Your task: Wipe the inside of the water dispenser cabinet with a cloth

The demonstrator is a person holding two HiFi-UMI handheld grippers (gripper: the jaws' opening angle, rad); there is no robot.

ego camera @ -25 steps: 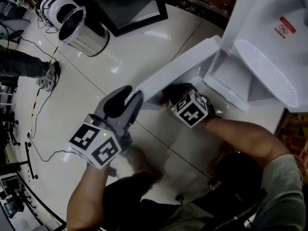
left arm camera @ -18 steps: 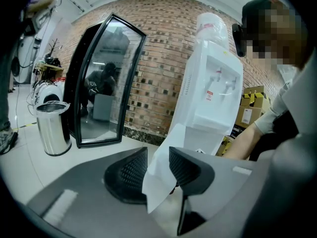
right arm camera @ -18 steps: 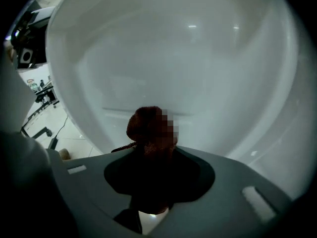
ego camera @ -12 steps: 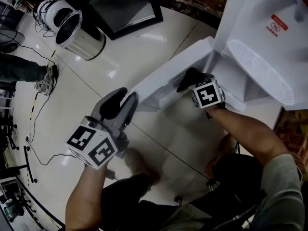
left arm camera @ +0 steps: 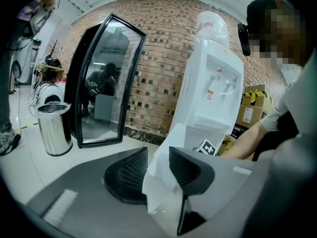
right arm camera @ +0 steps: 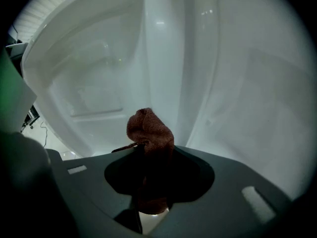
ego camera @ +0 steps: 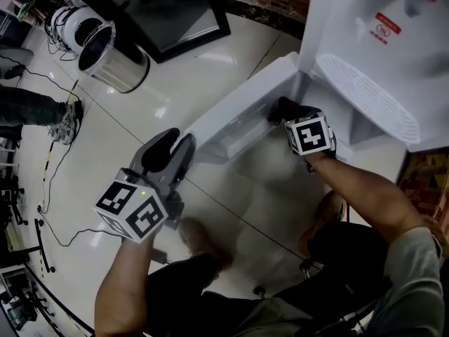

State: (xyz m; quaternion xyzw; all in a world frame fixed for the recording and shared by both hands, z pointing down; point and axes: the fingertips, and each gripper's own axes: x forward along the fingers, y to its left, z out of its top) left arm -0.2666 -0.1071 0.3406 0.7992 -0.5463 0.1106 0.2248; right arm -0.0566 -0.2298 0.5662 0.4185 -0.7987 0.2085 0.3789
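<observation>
The left gripper (ego camera: 174, 148) points forward on a bent arm, its jaws clamped on the door (ego camera: 238, 111) edge. The right gripper (ego camera: 286, 111), forearm outstretched, has its jaws pinching the cloth (right arm camera: 148, 130).

Two tools (ego camera: 175, 149) (ego camera: 282, 109), one cloth (right arm camera: 149, 133), one dispenser (ego camera: 351, 27)

The glossy pale tiled floor (ego camera: 210, 76) carries a steel waste bin (ego camera: 112, 53) with a white liner, standing upright at the far left. Beside it is a black-framed glass cabinet (ego camera: 172, 12). The white water dispenser (ego camera: 379, 41) stands at the right. Thin black cables (ego camera: 52, 163) trail along the left, near a person's shoe (ego camera: 69, 116).
</observation>
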